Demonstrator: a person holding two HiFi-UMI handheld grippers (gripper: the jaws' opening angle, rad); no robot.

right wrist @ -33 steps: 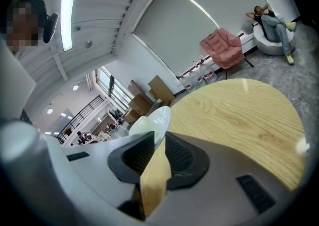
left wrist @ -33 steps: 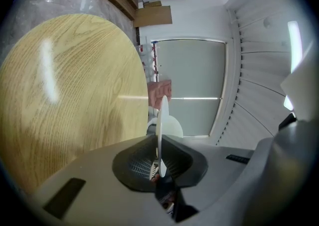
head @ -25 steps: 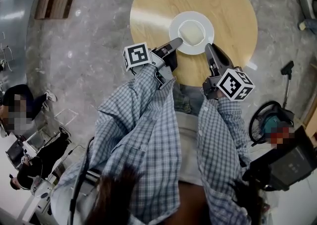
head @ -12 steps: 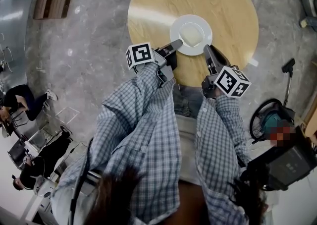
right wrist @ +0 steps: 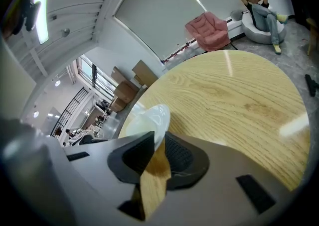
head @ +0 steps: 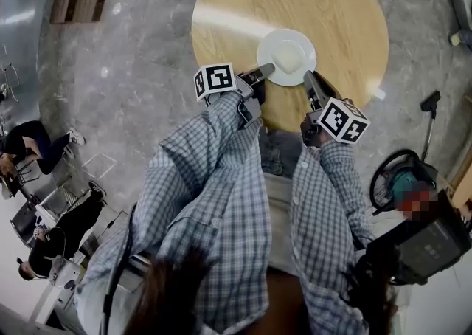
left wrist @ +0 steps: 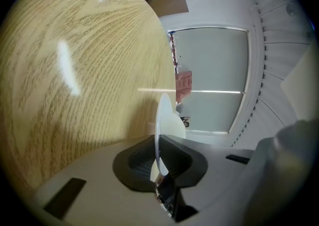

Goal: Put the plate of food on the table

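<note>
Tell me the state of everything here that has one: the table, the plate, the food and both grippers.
table: standing, its near side under the plate.
plate: held by its rim on two sides over the table; I cannot tell if it touches the top.
food: lying in the middle of the plate.
left gripper: shut on the plate's rim.
right gripper: shut on the plate's rim.

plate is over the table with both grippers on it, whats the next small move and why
Probably lower the plate straight down, level, until it rests on the table. The left gripper and the right gripper each clamp its rim on opposite sides, above the wood. Whether it touches is unclear, so releasing looks premature.
</note>
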